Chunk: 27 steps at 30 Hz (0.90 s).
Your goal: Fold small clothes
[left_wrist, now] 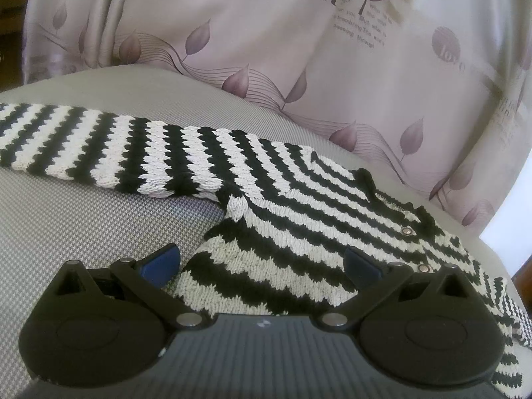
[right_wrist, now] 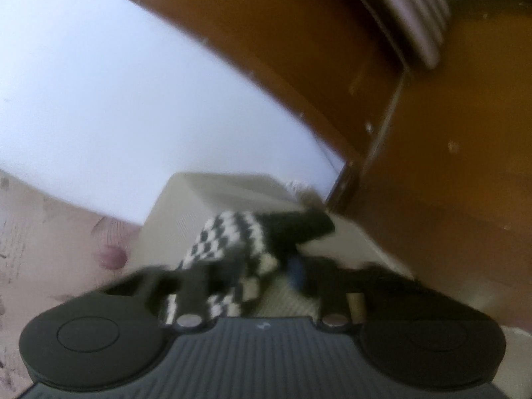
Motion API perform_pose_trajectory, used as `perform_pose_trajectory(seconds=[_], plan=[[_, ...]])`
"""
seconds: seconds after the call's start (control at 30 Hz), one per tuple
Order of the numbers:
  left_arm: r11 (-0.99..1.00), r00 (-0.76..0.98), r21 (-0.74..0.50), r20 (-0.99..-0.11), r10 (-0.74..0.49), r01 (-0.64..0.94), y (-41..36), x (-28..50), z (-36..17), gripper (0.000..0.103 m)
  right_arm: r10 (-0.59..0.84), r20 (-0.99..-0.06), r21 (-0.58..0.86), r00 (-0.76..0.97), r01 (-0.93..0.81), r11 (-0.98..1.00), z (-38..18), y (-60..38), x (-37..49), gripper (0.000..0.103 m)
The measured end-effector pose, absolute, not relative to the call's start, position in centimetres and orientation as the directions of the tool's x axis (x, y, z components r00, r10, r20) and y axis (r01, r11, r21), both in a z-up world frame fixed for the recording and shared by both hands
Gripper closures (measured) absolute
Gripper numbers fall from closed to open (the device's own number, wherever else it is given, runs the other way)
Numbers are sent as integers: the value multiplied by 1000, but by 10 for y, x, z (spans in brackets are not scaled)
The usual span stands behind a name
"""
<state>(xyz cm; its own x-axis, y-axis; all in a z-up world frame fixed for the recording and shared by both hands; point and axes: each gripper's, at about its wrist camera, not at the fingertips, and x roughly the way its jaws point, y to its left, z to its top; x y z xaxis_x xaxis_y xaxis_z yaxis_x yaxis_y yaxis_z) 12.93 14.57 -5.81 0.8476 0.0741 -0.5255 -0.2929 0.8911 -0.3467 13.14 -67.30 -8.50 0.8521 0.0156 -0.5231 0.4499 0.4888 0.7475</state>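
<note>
A black-and-white zigzag-striped knitted sweater [left_wrist: 299,206] lies flat on a grey woven surface [left_wrist: 83,226], one sleeve [left_wrist: 83,139] stretched out to the left. Metal snap buttons [left_wrist: 406,231] show near its neckline. My left gripper [left_wrist: 262,261] hovers low over the sweater's body, open, its blue fingertips [left_wrist: 163,259] wide apart and pressing nothing. The right wrist view is blurred. In it a striped sleeve [right_wrist: 232,232] with a black cuff runs through my right gripper [right_wrist: 279,272], which looks shut on it.
A pale pink cloth printed with purple leaves [left_wrist: 266,50] rises behind the grey surface. The right wrist view shows a beige cushion corner [right_wrist: 206,196], a white wall [right_wrist: 133,99] and brown wooden panels [right_wrist: 449,166] past it.
</note>
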Motion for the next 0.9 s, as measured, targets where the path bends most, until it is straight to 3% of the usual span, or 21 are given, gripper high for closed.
perform_pose_trajectory(seconds=[0.17, 0.43, 0.9], plan=[[884, 855, -368, -516, 63, -287, 149, 127, -59, 0, -41, -421, 788, 906, 388, 479, -67, -672, 113, 94], [850, 878, -448, -477, 35, -277, 157, 123, -62, 0, -44, -371, 792, 928, 341, 507, -11, -653, 125, 94], [801, 905, -543, -425, -5, -251, 167, 116, -65, 0, 240, -161, 827, 957, -2, 563, 108, -457, 206, 94]])
